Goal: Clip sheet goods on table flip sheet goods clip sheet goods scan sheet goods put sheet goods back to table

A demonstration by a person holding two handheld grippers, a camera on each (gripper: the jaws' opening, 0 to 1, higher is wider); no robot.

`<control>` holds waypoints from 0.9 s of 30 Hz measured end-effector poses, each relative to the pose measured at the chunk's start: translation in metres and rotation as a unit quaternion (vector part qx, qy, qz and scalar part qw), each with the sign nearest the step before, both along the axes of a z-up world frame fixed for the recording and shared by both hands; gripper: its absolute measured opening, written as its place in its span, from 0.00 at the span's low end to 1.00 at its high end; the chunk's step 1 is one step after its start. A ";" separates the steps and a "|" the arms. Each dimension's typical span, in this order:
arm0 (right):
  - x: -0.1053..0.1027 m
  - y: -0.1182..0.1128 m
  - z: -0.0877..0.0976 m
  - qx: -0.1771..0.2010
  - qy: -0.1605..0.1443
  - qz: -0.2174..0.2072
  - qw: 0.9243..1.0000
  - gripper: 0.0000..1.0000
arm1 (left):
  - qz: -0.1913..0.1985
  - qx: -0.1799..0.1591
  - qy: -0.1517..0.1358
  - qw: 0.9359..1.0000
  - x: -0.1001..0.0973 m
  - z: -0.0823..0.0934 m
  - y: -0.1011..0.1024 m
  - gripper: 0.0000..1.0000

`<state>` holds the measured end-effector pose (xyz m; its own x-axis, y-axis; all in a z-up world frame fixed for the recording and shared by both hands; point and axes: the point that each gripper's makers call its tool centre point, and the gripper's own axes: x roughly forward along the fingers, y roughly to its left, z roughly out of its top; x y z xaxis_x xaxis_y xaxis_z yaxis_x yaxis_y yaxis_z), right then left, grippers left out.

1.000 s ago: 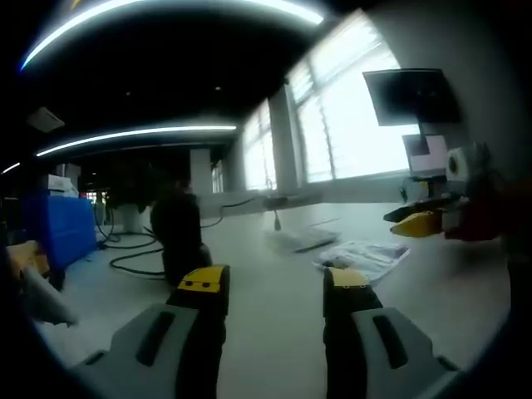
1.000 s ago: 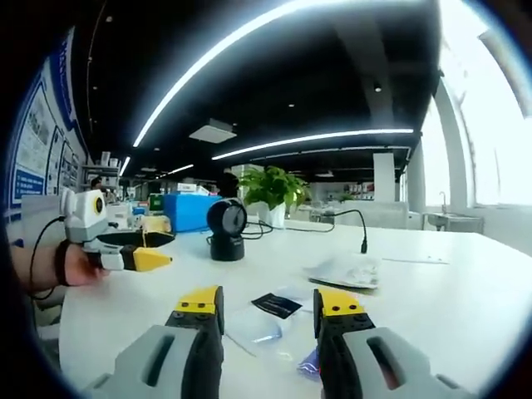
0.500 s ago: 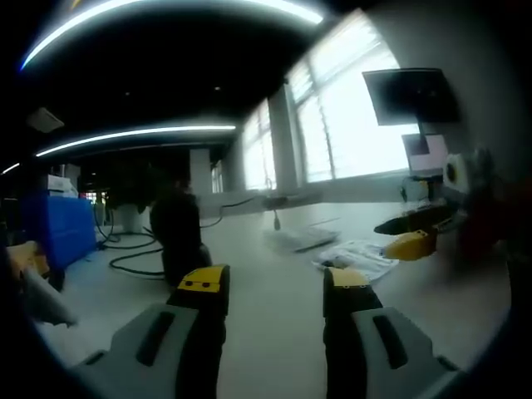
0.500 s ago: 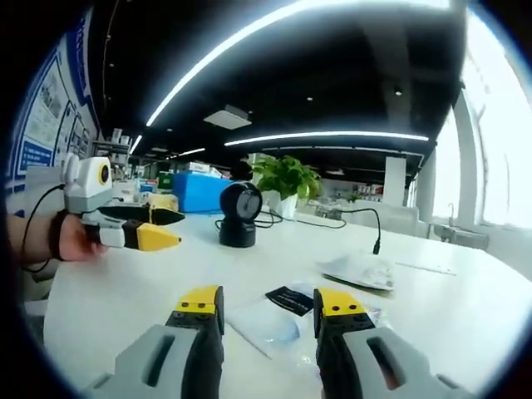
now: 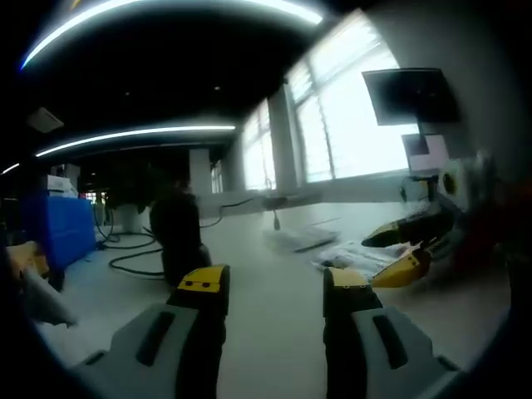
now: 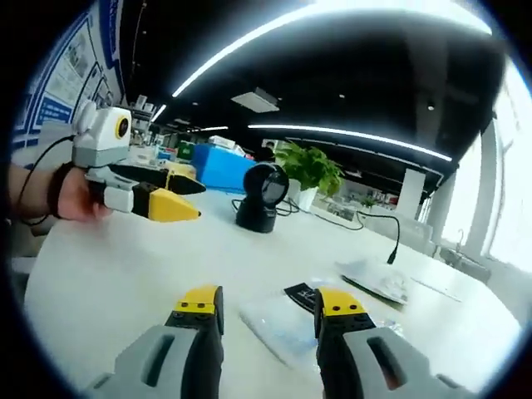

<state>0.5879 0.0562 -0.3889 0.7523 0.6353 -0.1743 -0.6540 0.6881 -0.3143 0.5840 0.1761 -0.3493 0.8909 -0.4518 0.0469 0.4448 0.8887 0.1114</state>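
In the left gripper view, the right gripper [image 5: 397, 253] shows only as a blur at the right, and the scanner [image 5: 177, 233] is a dim, soft silhouette. In the right gripper view, the clear packet [image 6: 278, 321] lies partly behind the jaws; its contents stay unreadable.
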 end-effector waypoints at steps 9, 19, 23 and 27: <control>0.011 -0.001 -0.010 -0.027 0.007 -0.013 1.000 0.39 | -0.002 0.002 0.000 1.000 0.000 0.000 -0.001 0.38; 0.017 0.001 -0.013 -0.035 0.022 -0.020 0.999 0.28 | -0.001 0.002 -0.001 1.000 0.000 0.000 -0.001 0.38; 0.014 0.003 -0.016 -0.029 0.036 -0.020 0.999 0.23 | -0.001 0.003 -0.001 1.000 0.000 0.000 -0.001 0.38; 0.011 0.006 -0.019 -0.022 0.050 -0.020 0.998 0.15 | -0.001 0.003 -0.001 1.000 0.000 0.000 0.000 0.38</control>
